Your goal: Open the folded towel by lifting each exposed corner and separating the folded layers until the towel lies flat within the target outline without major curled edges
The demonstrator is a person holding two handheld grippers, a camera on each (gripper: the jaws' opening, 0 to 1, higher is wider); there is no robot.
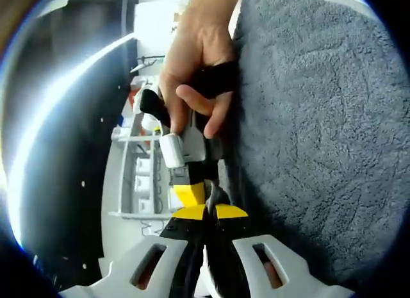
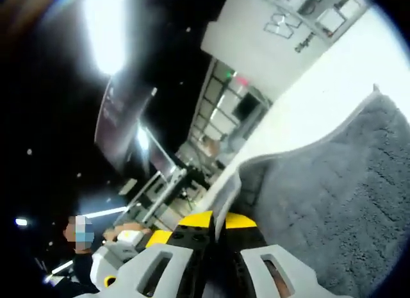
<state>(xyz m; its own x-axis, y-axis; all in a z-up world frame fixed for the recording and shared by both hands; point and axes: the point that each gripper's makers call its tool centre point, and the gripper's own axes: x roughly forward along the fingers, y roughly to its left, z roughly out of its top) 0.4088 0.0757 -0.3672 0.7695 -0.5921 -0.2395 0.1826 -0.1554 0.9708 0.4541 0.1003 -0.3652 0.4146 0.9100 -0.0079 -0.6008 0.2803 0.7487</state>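
Observation:
The grey terry towel (image 1: 320, 131) covers the right half of the left gripper view; its edge runs down toward my left gripper (image 1: 206, 211), whose yellow-tipped jaws are pressed together on that edge. A hand (image 1: 198, 61) holds my right gripper (image 1: 190, 195) just beyond them, its yellow tip close to the left one's. In the right gripper view the towel (image 2: 333, 202) hangs to the right with a raised, curled edge (image 2: 246, 176) leading into my right gripper (image 2: 218, 229), which is shut on it. My left gripper (image 2: 160, 237) shows at lower left beside a hand (image 2: 128, 234).
A white table top (image 2: 333, 86) lies beyond the towel. White shelving and racks (image 1: 138, 176) stand in the background under a dark ceiling with bright strip lights (image 2: 106, 29). A person (image 2: 77, 259) is at the lower left of the right gripper view.

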